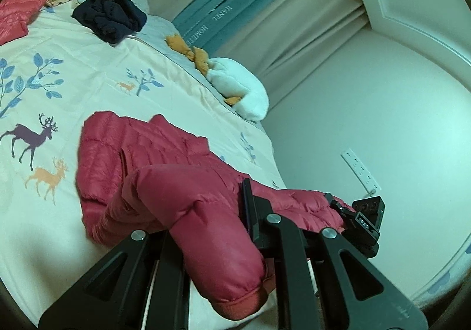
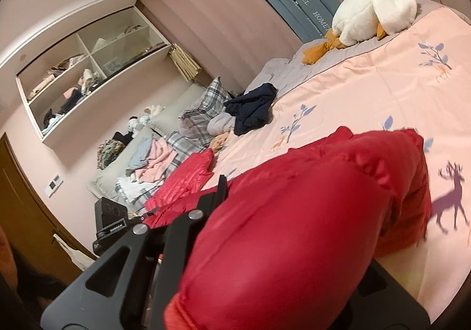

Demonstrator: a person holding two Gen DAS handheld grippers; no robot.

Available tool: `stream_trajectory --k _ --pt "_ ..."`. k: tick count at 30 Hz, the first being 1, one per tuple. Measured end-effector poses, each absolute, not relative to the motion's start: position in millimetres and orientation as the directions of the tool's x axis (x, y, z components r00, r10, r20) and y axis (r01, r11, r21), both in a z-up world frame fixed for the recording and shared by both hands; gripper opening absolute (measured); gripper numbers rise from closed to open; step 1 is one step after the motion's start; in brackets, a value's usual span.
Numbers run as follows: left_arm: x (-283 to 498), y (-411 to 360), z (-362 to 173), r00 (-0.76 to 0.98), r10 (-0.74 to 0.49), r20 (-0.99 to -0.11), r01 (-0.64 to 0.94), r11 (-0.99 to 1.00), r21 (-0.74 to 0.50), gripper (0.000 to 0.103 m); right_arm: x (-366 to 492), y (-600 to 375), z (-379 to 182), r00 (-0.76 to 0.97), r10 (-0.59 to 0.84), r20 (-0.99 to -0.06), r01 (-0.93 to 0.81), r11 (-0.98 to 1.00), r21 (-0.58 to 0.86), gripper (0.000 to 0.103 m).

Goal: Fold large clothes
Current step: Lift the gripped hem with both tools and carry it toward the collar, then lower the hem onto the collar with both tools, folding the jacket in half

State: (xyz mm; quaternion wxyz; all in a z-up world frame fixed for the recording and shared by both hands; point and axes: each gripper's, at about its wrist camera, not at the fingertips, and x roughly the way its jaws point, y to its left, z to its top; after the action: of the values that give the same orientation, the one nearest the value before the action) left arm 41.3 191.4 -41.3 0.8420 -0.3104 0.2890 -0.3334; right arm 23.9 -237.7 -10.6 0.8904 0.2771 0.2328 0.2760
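A red puffer jacket (image 1: 153,165) lies on the deer-print bedspread (image 1: 88,70). My left gripper (image 1: 206,212) is shut on one red sleeve (image 1: 212,241), which drapes back over its fingers with the cuff near the camera. My right gripper (image 2: 265,197) is shut on the other part of the same jacket (image 2: 309,212), which is lifted off the bed and covers its right finger. The right gripper's body also shows in the left wrist view (image 1: 362,224), pressed into the jacket's far edge.
A dark navy garment (image 1: 110,13) and a second red jacket (image 1: 14,10) lie further up the bed. A white plush goose (image 2: 374,14) sits at the bed's edge by the curtains. Pillows and loose clothes (image 2: 153,159) crowd the headboard side. Wall shelves (image 2: 88,79) hang above.
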Motion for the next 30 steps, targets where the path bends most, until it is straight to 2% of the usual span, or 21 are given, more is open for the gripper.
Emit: stream_trajectory --k 9,16,30 --pt "109 177 -42 0.639 -0.672 -0.374 0.313 0.671 -0.672 0.013 102 -243 -25 0.748 0.558 -0.358 -0.274 0.752 0.6 0.014" --pt "159 167 -63 0.623 -0.62 -0.477 0.221 0.724 -0.653 0.013 152 -245 -55 0.729 0.522 -0.442 -0.19 0.776 0.601 0.014" --pt "216 148 -85 0.591 -0.536 -0.603 0.137 0.803 -0.58 0.013 204 -255 -90 0.705 0.487 -0.516 -0.083 0.779 0.621 0.014"
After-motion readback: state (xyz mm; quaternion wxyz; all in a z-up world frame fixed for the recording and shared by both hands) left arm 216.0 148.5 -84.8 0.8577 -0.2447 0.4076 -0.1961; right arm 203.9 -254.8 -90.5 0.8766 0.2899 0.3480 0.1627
